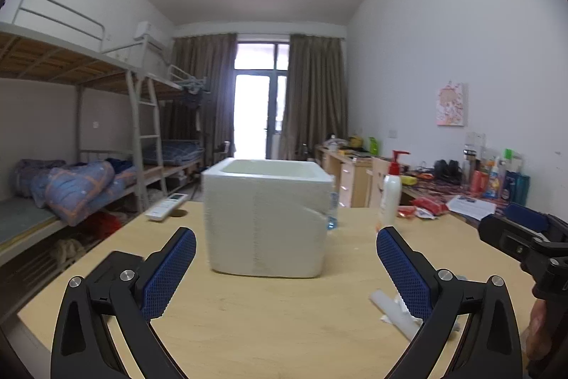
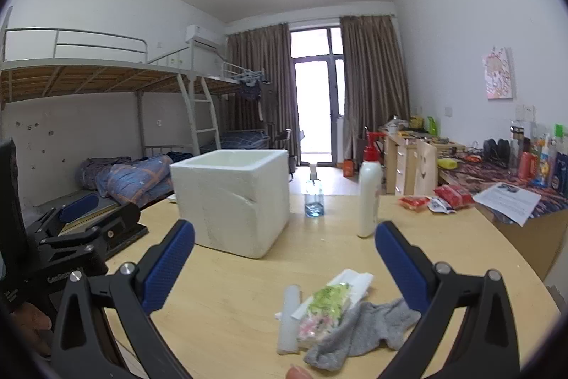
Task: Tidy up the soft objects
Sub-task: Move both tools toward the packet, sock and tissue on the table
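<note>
A white foam box (image 1: 266, 215) stands open-topped on the wooden table (image 1: 248, 325), straight ahead of my left gripper (image 1: 285, 247), which is open and holds nothing. In the right wrist view the foam box (image 2: 230, 201) is ahead to the left. My right gripper (image 2: 284, 245) is open and empty above a small pile near the table's front: a grey sock (image 2: 358, 333), a flowered tissue pack (image 2: 325, 311), a white foam sheet (image 2: 349, 283) and a white tube (image 2: 289, 318). The tube (image 1: 392, 311) also shows beside my left gripper's right finger.
A lotion pump bottle (image 2: 369, 198) and a blue-liquid bottle (image 2: 314, 198) stand behind the box. Red snack packets (image 2: 436, 199) and a paper (image 2: 507, 199) lie far right. A remote (image 1: 167, 206) rests at the table's far left. Bunk beds (image 1: 88, 130) line the left wall.
</note>
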Demonstrator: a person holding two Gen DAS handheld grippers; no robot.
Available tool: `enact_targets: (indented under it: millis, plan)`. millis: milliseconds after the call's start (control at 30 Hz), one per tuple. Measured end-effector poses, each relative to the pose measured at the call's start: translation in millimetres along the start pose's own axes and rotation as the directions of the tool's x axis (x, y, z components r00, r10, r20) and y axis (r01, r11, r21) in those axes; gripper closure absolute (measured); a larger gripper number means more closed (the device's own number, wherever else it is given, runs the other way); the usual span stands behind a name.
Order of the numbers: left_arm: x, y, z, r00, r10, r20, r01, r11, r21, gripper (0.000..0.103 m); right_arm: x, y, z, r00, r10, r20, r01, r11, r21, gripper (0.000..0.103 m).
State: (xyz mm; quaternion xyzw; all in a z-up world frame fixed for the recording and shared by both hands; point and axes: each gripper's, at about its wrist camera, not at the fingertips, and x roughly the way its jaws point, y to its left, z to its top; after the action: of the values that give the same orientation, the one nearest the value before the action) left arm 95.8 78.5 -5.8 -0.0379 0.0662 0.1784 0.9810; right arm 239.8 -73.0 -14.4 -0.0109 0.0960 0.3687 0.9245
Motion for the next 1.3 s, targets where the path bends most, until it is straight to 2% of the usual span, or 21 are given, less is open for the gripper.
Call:
enact_targets:
  millis: [233, 433, 567, 767, 1000, 1233, 1300]
  plan:
    - [12.2, -26.1, -1.7, 0.993, -0.109, -0.034, 0.11, 0.994, 0.02, 0.001, -16.4, -17.8, -6.4, 0.996, -0.084, -0.014, 0.084, 0.996, 0.013, 0.0]
    - [24.7, -61.2, -6.2, 0.968, -0.237, -0.081, 0.241, 0.969, 0.055, 0.001, -39.8, -39.7, -10.4, 0.982, -0.189, -0.017, 0.19, 0.981, 0.036, 0.0]
    - [31.3, -74.6, -9.8, 0.955, -0.274, -0.112, 0.282, 0.957, 0.067, 0.001, -47.8, -51.1, -14.9, 0.971, -0.235, -0.033, 0.237, 0.97, 0.049, 0.0]
    - [46.5, -88.0, -15.3, 0.936, -0.304, -0.178, 0.32, 0.945, 0.068, 0.001, -39.8, -64.9, -19.7, 0.971, -0.232, -0.063, 0.236, 0.969, 0.073, 0.0]
    - [68.6, -100.1, -24.3, 0.919, -0.304, -0.251, 0.33, 0.941, 0.068, 0.001, -22.5, -75.3, -26.8, 0.971, -0.216, -0.106, 0.225, 0.971, 0.082, 0.0]
    - [94.4, -114.9, -35.7, 0.884, -0.318, -0.341, 0.356, 0.933, 0.053, 0.004, -11.6, -87.8, -33.1, 0.965, -0.21, -0.156, 0.225, 0.971, 0.086, 0.0]
    - [99.2, -119.4, -38.4, 0.879, -0.315, -0.357, 0.357, 0.932, 0.057, 0.006, -9.1, -89.9, -33.8, 0.963, -0.212, -0.167, 0.228, 0.97, 0.083, 0.0]
